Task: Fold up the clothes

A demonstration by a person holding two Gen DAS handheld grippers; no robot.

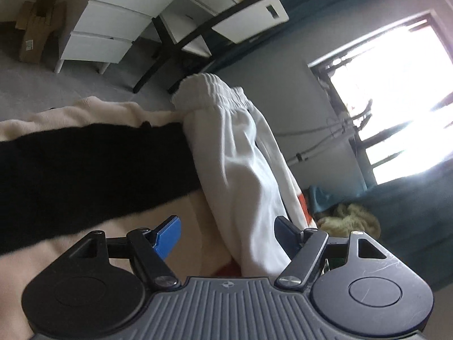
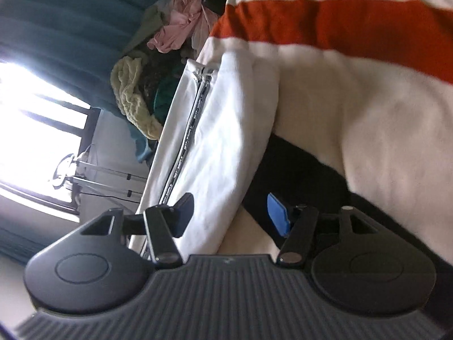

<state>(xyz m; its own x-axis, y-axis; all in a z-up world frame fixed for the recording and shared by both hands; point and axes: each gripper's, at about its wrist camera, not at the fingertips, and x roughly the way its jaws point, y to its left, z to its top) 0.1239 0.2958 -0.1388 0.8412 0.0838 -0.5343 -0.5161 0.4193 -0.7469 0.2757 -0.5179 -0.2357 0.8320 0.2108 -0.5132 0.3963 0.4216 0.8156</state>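
Note:
White sweatpants (image 1: 240, 164) lie lengthwise on a cream blanket (image 1: 195, 215), their gathered elastic waistband (image 1: 212, 90) at the far end. My left gripper (image 1: 228, 235) is open, and the near end of the pants shows between its blue pads (image 1: 170, 235) without being pinched. In the right wrist view the same white pants (image 2: 226, 130) show a dark printed strip (image 2: 187, 141) along one side. My right gripper (image 2: 230, 215) is open too. The white cloth runs between its fingers, nearer the left pad (image 2: 184, 215), and neither pad presses on it.
The blanket has a black band (image 1: 85, 175) and an orange band (image 2: 339, 28). A heap of loose clothes (image 2: 141, 85) lies beyond the pants. White drawers (image 1: 107, 28), a black-legged desk (image 1: 170, 36), a cardboard box (image 1: 36, 25), a bright window (image 1: 402, 99) and teal curtains (image 2: 56, 22) surround the bed.

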